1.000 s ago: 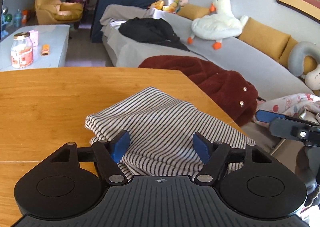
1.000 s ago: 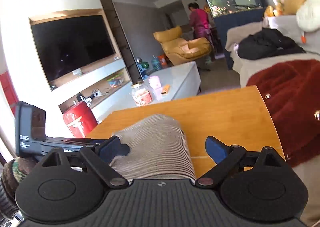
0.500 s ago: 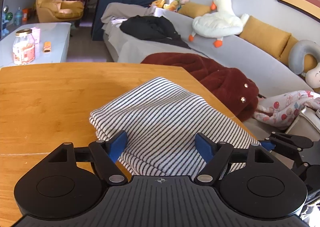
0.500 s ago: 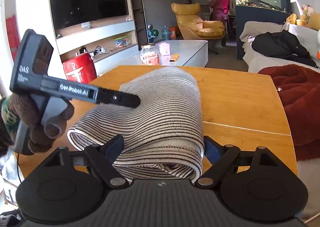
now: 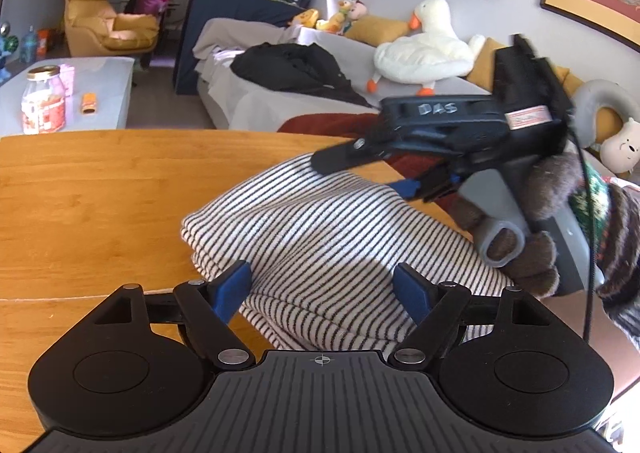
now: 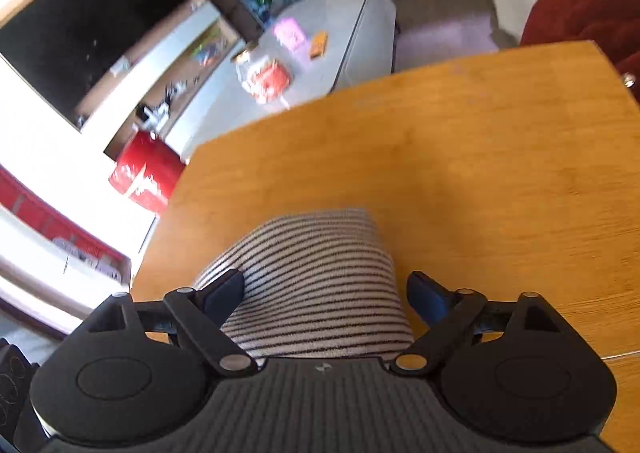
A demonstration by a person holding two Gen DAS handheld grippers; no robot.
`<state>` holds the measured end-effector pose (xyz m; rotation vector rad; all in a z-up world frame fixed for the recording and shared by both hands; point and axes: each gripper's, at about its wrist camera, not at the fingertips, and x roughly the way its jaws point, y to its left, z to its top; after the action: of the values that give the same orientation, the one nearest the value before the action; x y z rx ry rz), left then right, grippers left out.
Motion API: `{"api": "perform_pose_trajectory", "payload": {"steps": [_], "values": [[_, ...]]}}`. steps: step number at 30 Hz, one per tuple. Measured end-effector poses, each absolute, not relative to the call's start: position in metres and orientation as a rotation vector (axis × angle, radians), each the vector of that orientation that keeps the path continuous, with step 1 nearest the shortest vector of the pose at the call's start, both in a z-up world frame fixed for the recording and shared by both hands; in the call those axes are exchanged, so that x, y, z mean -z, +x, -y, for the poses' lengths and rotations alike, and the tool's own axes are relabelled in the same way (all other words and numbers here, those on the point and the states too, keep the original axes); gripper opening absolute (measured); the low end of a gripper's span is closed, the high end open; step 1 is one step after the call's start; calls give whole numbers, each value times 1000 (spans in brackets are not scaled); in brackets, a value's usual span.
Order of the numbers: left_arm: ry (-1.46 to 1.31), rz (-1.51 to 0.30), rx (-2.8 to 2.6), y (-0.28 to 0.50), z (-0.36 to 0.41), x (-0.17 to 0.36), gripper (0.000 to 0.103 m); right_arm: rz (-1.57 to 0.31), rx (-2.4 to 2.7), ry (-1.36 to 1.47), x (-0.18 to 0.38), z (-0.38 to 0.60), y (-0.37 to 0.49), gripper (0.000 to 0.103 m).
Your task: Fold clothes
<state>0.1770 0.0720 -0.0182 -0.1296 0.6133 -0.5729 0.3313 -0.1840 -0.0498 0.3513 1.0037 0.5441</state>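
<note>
Folded striped top (image 5: 320,237) rests on wooden table (image 5: 88,197).
Left gripper (image 5: 322,287), jaws just widening, and right gripper (image 6: 326,293), jaws just narrowing at 3 o'clock, both unclenched, straddle it, probably to square its edges.

Handwritten "DAS", seemingly, on right tongs (image 5: 362,169)

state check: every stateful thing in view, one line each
striped garment: folded into a thick bundle, lying on the table
left gripper: jaws open and just been opening, straddling the garment's near edge, not clamped
right gripper: jaws open, just been closing, over the garment's end, not pinching
jar: upright, lid on
red coat: unfolded, heaped on the sofa
black jacket: unfolded, heaped
</note>
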Motion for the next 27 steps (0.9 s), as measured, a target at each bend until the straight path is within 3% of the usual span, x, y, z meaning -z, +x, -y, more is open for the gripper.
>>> {"api": "perform_pose_trajectory", "payload": {"steps": [4, 8, 13, 17, 27], "values": [[-170, -625, 583, 179, -81, 21, 87, -809, -679, 290, 17, 176, 290, 65], [-208, -640, 599, 180, -88, 25, 93, -733, -660, 267, 16, 190, 268, 59], [-292, -697, 602, 191, -87, 41, 95, -761, -494, 284, 57, 219, 269, 63], [-306, -684, 586, 188, -84, 45, 98, -688, -474, 321, 65, 228, 258, 70], [-296, -664, 555, 181, -81, 47, 103, -598, -487, 384, 76, 236, 252, 75]]}}
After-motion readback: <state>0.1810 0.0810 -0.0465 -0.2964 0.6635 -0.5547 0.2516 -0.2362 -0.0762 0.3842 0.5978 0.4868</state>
